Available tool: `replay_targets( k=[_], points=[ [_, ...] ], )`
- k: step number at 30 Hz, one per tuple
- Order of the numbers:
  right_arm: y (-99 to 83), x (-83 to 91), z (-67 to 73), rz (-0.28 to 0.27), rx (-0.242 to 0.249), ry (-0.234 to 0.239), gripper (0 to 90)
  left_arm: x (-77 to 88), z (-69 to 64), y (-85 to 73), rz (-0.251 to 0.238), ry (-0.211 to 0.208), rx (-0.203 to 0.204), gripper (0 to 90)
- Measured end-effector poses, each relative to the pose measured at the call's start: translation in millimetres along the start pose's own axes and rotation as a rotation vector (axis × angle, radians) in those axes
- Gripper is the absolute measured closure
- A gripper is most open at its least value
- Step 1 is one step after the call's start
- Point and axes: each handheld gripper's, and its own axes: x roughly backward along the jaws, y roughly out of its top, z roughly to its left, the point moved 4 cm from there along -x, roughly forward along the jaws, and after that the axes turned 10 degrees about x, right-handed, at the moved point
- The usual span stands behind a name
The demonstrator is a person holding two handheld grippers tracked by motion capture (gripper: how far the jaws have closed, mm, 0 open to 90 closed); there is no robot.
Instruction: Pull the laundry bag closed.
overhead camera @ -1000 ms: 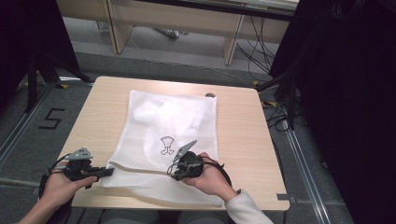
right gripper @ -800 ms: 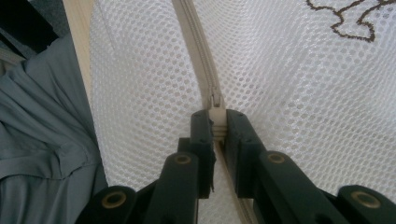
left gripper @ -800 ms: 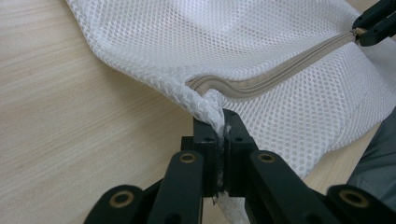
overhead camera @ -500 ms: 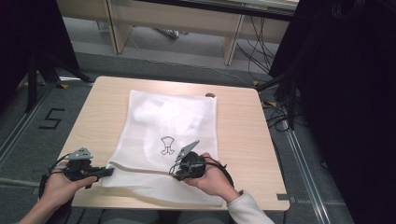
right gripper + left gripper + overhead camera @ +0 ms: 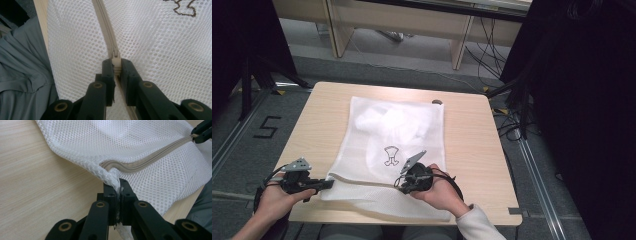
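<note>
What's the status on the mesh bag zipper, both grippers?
Left gripper shut on mesh bag corner by the zipper end. Right gripper shut on zipper pull. Bag flat on table. Nothing in the way.

Setting: a lab or recording workspace, as judged from the fittings.
Worktop: a plain light-wood worktop (image 5: 472, 145) is set alone on grey carpet.
Floor marking: a taped numeral "5" (image 5: 267, 127) is seen on the floor beside floor rails (image 5: 532, 165).
Surround: black curtains (image 5: 582, 100) are hung at both sides.
Cabling: loose cables (image 5: 507, 125) are trailed across the floor.
Background: bare wooden desks (image 5: 402, 20) are stood behind.
</note>
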Motion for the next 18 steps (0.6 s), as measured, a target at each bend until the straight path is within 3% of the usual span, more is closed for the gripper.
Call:
replay_targets(
  k=[18],
  points=[
    [-5.3,5.2,-0.6,-0.008,-0.003,0.001,82.7,-1.1,-0.4,0.0,-0.007,-0.002,-0.001,85.7]
  ],
)
